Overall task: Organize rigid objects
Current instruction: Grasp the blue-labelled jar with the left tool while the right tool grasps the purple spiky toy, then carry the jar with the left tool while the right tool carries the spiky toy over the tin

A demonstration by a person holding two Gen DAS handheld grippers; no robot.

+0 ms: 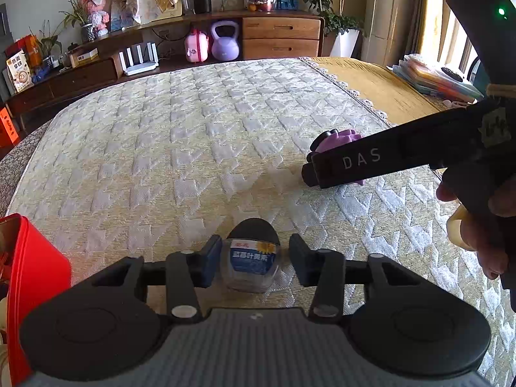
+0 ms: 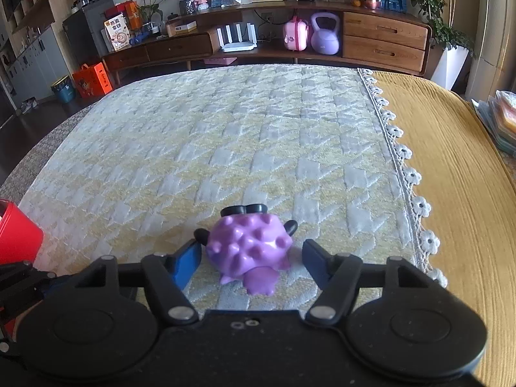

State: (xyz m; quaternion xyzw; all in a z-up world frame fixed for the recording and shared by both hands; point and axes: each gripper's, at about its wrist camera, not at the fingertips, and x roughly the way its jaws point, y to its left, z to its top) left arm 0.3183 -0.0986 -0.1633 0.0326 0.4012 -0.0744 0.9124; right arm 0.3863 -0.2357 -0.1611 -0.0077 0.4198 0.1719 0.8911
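A small clear bottle with a black cap and a blue label point(image 1: 252, 258) lies on the quilted cloth point(image 1: 193, 135) between the pads of my left gripper point(image 1: 252, 262). The jaws are open, with small gaps on both sides. A purple spiky toy with black feet point(image 2: 250, 248) lies on the cloth between the pads of my right gripper point(image 2: 251, 259), which is open and apart from it. In the left wrist view the right gripper point(image 1: 314, 174) reaches in from the right, half hiding the purple toy point(image 1: 338, 137).
A red box point(image 1: 29, 271) stands at the near left; it also shows in the right wrist view point(image 2: 16, 235). A yellow cloth point(image 2: 458, 167) with a lace edge covers the right side. A stack of folders point(image 1: 435, 77) lies far right. A wooden sideboard point(image 2: 290, 42) stands behind.
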